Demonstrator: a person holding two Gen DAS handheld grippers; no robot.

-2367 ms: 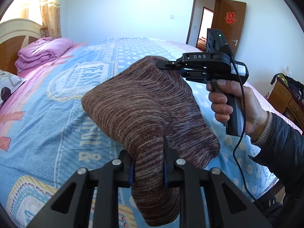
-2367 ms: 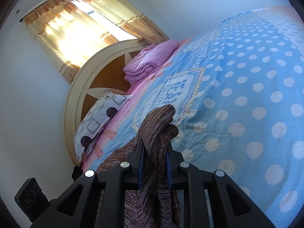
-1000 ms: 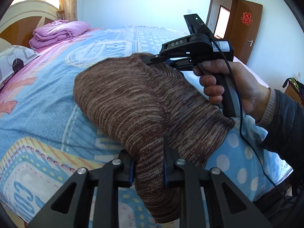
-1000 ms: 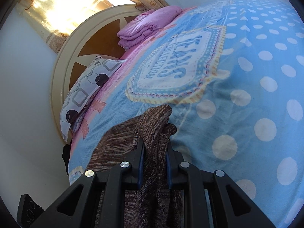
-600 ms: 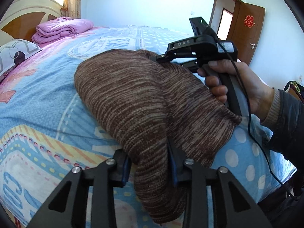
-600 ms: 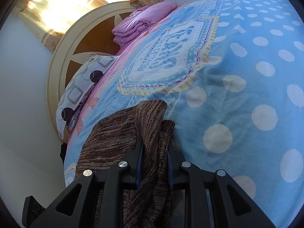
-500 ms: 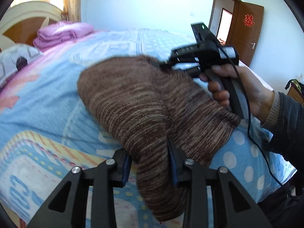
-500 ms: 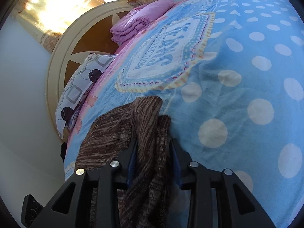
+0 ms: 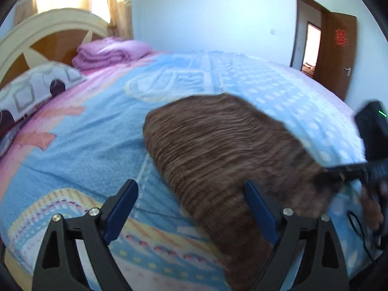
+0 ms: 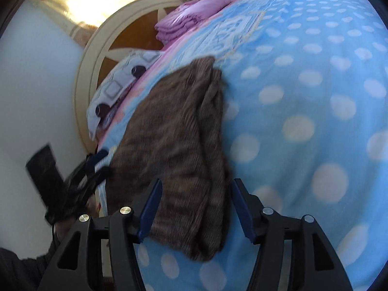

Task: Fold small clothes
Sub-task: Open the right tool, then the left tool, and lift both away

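A brown knit garment (image 9: 230, 155) lies folded on the blue dotted bedspread (image 9: 97, 145). My left gripper (image 9: 190, 203) hangs just over its near edge, jaws opening wide, pads off the cloth. At the right edge of the left wrist view, my right gripper (image 9: 329, 173) sits by the garment's far corner, a hand on its grip. In the right wrist view the garment (image 10: 174, 133) runs between the opening jaws of my right gripper (image 10: 196, 206), with no pad pressing on it. My left gripper (image 10: 99, 162) shows blurred at the garment's left edge.
A folded pink quilt (image 9: 109, 53) and a patterned pillow (image 9: 31, 89) lie against the curved headboard (image 9: 48, 31). A brown door (image 9: 337, 53) stands open at the far right. Bare bedspread (image 10: 315, 97) stretches beyond the garment.
Both grippers were shut on the lifted brown garment; now both have let go with jaws apart and it lies flat on the bed. The right gripper has drawn back to the picture's right edge.
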